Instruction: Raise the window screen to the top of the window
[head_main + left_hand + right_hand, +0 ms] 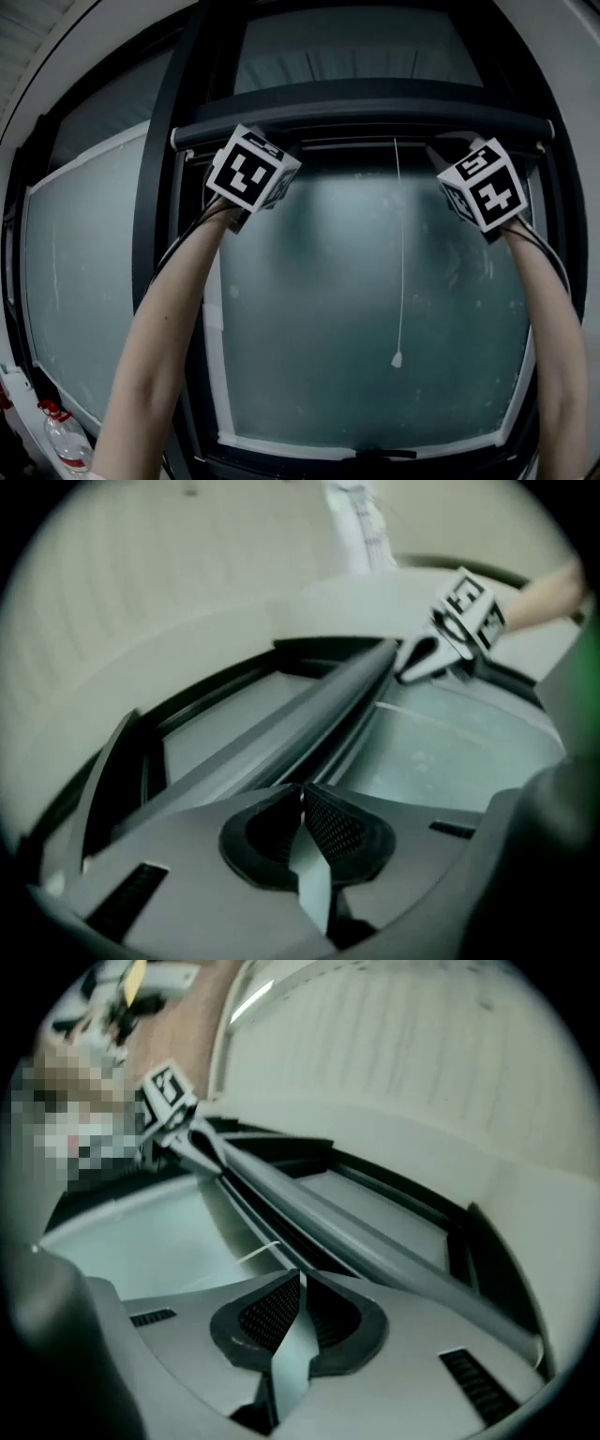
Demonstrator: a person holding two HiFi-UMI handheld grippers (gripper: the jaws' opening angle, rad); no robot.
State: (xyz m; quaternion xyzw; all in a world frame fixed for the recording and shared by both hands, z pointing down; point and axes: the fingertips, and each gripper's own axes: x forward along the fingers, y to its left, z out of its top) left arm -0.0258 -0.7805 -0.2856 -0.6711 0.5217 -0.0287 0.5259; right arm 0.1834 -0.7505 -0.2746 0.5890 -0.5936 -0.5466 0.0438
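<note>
The screen bar [375, 120] rides high on the window [155, 216], not yet at the top. It looks light and stiff but apt to jam if tilted, so push under both ends evenly. The left gripper [302, 794] and right gripper [300, 1283] sit just beneath it, jaws pressed together on nothing. 1 cord [401, 281] dangles between them.

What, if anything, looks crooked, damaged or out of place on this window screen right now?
Nothing stands out. The screen bar looks level across the window, the pull cord hangs straight down the glass, and the left hand-held gripper and right hand-held gripper sit just under the bar near its ends, jaws together.
</note>
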